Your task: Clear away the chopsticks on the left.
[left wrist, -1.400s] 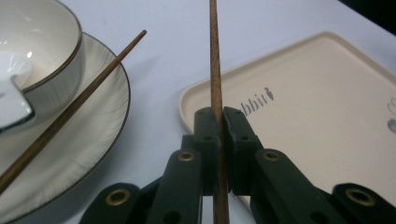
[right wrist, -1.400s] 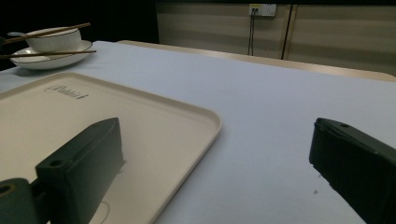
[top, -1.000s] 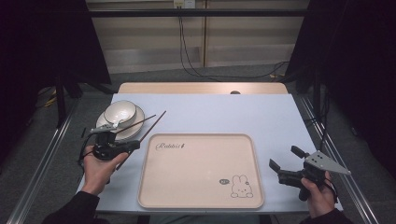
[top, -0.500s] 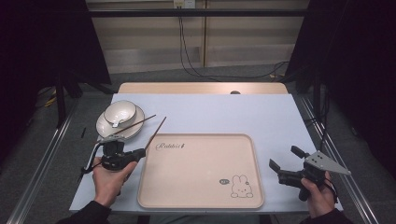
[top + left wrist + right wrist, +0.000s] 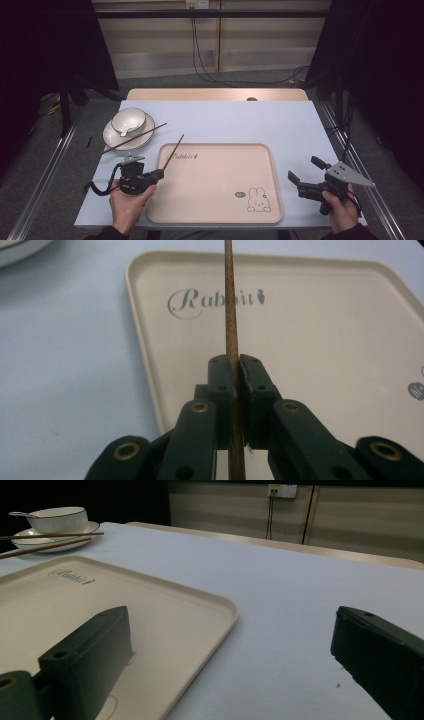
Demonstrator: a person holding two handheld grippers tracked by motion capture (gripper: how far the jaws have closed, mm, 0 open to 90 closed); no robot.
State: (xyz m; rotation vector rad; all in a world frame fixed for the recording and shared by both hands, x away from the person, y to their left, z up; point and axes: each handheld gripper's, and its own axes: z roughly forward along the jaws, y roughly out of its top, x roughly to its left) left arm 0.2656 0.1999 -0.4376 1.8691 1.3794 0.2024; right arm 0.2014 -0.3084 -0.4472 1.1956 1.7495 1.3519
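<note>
My left gripper (image 5: 159, 173) sits at the left edge of the beige tray (image 5: 215, 210) and is shut on a brown chopstick (image 5: 174, 150). In the left gripper view the two jaws (image 5: 236, 362) press together on the chopstick (image 5: 230, 305), which runs forward over the tray (image 5: 325, 340). A second chopstick (image 5: 135, 138) lies across the white plate (image 5: 111, 138), which carries a bowl (image 5: 128, 121) with a spoon in it. My right gripper (image 5: 306, 181) is open and empty off the tray's right side, with its jaws (image 5: 230, 620) wide apart above the tablecloth.
The tray bears a "Rabbit" print (image 5: 182, 156) and a small bunny drawing (image 5: 258, 200). The pale blue tabletop (image 5: 240, 122) stretches behind it. Cables (image 5: 200, 60) hang down the wall behind the table. Metal rails run along both sides of the table.
My left gripper has drawn the chopstick away from the plate, toward the person and slightly right, to the tray's left edge. The right gripper has kept still.
</note>
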